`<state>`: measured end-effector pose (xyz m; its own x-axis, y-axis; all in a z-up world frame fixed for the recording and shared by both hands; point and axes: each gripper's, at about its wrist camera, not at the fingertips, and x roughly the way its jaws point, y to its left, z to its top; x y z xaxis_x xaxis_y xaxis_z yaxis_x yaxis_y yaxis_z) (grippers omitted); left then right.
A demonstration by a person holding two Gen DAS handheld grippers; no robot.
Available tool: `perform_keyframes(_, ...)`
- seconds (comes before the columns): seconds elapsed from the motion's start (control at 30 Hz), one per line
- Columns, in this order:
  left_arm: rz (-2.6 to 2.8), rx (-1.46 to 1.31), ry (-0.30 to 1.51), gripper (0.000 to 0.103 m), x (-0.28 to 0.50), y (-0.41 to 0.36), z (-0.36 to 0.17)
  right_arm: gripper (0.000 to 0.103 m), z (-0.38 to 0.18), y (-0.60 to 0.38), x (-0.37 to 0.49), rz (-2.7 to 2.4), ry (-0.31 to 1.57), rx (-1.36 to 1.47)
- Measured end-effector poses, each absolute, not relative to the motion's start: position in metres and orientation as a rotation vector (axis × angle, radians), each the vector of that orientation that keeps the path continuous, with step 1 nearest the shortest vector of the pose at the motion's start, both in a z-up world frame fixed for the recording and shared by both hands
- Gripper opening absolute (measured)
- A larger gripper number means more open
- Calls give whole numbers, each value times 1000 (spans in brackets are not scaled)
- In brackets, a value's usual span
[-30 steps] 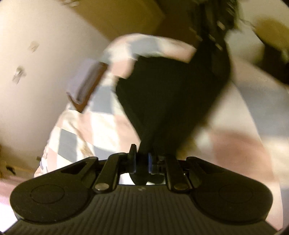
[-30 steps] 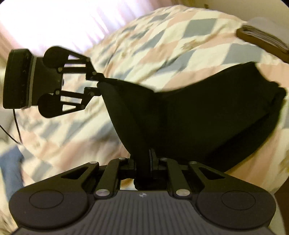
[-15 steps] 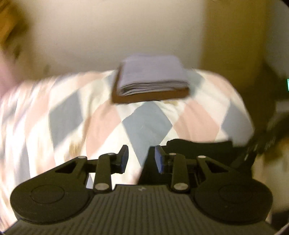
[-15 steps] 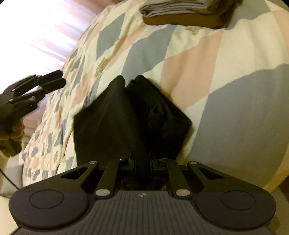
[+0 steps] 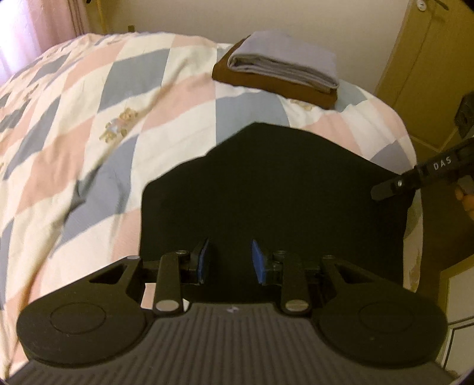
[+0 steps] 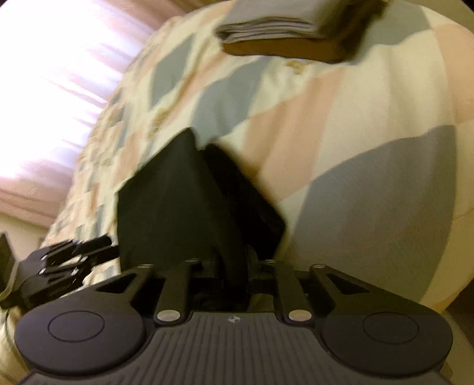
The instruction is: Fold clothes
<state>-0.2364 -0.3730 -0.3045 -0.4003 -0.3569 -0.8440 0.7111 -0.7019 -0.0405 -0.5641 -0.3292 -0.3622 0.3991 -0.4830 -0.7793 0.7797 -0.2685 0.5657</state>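
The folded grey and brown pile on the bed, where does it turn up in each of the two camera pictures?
Left wrist view: the folded pile lies at upper right of centre, beyond the black garment.
Right wrist view: the pile sits at the top edge, blurred, right of centre.
Shared landmark: the checked quilt under both, with the black garment nearer the camera.

The black garment point(image 5: 272, 189) is matt, lint-free cloth. Beneath it, the quilt point(image 5: 124, 118) on the bed looks like soft printed cotton. The folded grey sheet point(image 5: 284, 63) and the brown cloth point(image 5: 275, 86) beneath are smooth fabric. The left tongs point(image 5: 229, 260) are matt black plastic with blue rubbery pads point(image 5: 257, 260) and bright metal pins; the right tongs point(image 6: 234, 272) match.
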Motion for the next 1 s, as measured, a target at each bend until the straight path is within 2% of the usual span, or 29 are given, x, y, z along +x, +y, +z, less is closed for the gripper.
perform_keyframes(0.03,-2115,1148,528,26,-238,-373,-307,50,-353,-329,-557,-1312,344,1295)
perform_keyframes(0.13,-2103,1148,515,26,-244,-377,-310,50,-318,-320,-522,-1483,501,988)
perform_keyframes(0.23,-2061,1211,503,26,-254,-382,-317,44,-294,-302,-474,-1489,596,680)
perform_keyframes(0.27,-2046,1232,500,26,-258,-383,-319,37,-295,-297,-463,-1471,610,634)
perform_keyframes(0.4,-1995,1283,516,26,-270,-390,-330,28,-335,-300,-456,-1435,756,659)
perform_keyframes(0.67,-1968,1294,541,26,-269,-392,-332,30,-363,-304,-472,-1421,776,725)
perform_keyframes(0.77,-1962,1300,544,26,-261,-390,-327,37,-354,-309,-479,-1446,756,820)
perform_keyframes(0.8,-1961,1307,545,26,-257,-389,-326,36,-346,-311,-479,-1477,751,845)
perform_keyframes(0.9,-1925,1317,548,26,-238,-383,-321,36,-307,-307,-465,-1611,810,736)
perform_keyframes(1.0,-1905,1283,611,26,-217,-372,-313,35,-275,-299,-450,-1590,730,640)
